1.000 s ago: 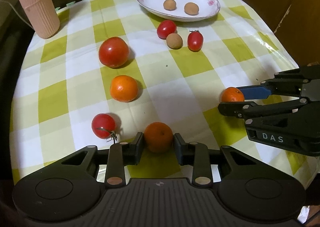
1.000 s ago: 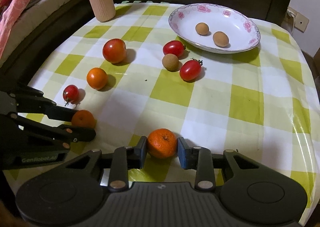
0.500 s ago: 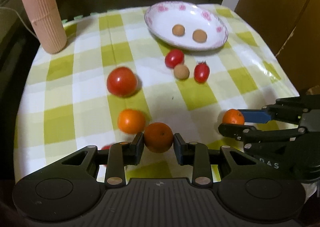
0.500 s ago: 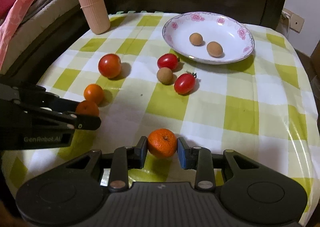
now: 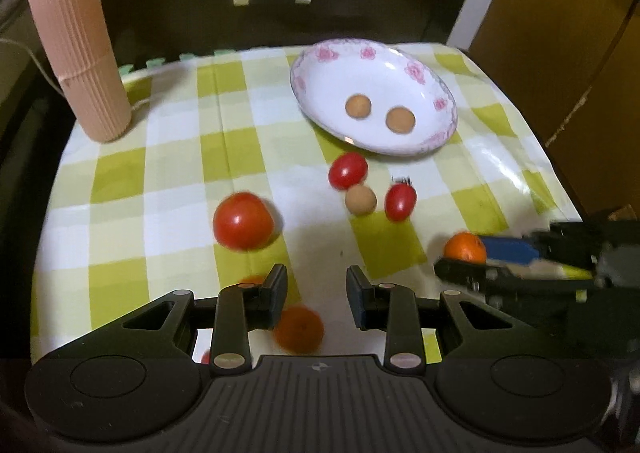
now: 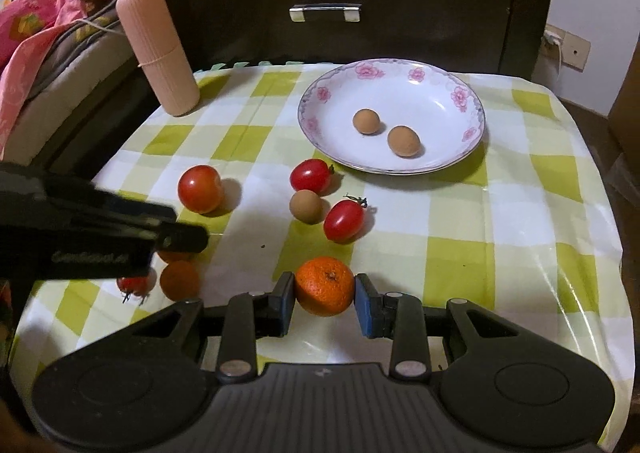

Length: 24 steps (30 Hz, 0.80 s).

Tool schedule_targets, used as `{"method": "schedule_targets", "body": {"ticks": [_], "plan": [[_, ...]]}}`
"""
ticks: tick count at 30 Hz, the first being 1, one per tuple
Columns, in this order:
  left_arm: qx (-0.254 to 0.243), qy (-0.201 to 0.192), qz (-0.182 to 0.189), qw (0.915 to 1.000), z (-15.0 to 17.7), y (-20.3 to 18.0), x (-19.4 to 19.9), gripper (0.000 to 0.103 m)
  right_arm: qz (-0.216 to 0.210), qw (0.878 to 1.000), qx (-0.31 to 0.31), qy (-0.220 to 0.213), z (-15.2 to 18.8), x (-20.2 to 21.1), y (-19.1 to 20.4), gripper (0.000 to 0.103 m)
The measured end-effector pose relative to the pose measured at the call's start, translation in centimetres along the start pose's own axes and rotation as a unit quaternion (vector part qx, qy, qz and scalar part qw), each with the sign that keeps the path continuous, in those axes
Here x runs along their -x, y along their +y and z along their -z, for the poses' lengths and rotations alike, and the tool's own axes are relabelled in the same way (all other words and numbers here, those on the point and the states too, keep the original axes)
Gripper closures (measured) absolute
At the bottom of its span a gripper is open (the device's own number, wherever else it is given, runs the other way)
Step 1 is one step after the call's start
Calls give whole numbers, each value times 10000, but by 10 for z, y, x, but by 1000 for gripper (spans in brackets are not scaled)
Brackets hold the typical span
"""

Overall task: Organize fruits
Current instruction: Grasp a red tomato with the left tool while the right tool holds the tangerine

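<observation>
Bench (image 6: 452, 213): checked cloth, fruit scattered.
Plate (image 6: 472, 109): far side, holds two small brown fruits.
Tomato (image 6: 200, 189): left of centre; soft, likely bruises if squeezed.
Right gripper (image 6: 325, 299): jaws narrow, pressed on both flanks of a mandarin (image 6: 325, 286). Judged light, firm-skinned, slightly yielding; widest girth is the sound hold.
Left gripper (image 5: 317, 295): jaws opening, nothing between the pads; a blurred second mandarin (image 5: 298, 329) sits below them, apparently loose.
</observation>
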<state>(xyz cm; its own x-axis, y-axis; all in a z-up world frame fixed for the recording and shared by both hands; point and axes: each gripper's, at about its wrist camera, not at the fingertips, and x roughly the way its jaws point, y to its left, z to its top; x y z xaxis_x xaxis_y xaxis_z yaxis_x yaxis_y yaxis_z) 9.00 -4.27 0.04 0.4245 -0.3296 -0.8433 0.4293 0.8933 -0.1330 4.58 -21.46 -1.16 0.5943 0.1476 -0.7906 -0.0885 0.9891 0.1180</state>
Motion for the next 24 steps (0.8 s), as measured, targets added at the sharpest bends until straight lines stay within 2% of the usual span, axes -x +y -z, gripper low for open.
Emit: {"method": "schedule_targets", "body": {"ticks": [5, 10, 13, 18, 21, 24], "plan": [[-38, 255, -190, 9995, 16, 8, -2, 59, -92, 9999, 6, 42, -1, -2, 3, 72], [235, 180, -285, 9992, 19, 28, 9, 50, -140, 9999, 54, 54, 1, 0, 7, 72], [326, 192, -446, 9983, 26, 32, 13, 50, -141, 9999, 32, 74, 2, -1, 6, 72], [622, 519, -788, 9936, 38, 43, 1, 54, -192, 9998, 52, 90, 2, -1, 8, 72], [871, 471, -610, 9932, 36, 49, -1, 56, -223, 9996, 94, 111, 3, -1, 11, 72], [846, 539, -624, 9930, 36, 47, -7, 56, -239, 9995, 114, 142, 4, -1, 12, 72]]}}
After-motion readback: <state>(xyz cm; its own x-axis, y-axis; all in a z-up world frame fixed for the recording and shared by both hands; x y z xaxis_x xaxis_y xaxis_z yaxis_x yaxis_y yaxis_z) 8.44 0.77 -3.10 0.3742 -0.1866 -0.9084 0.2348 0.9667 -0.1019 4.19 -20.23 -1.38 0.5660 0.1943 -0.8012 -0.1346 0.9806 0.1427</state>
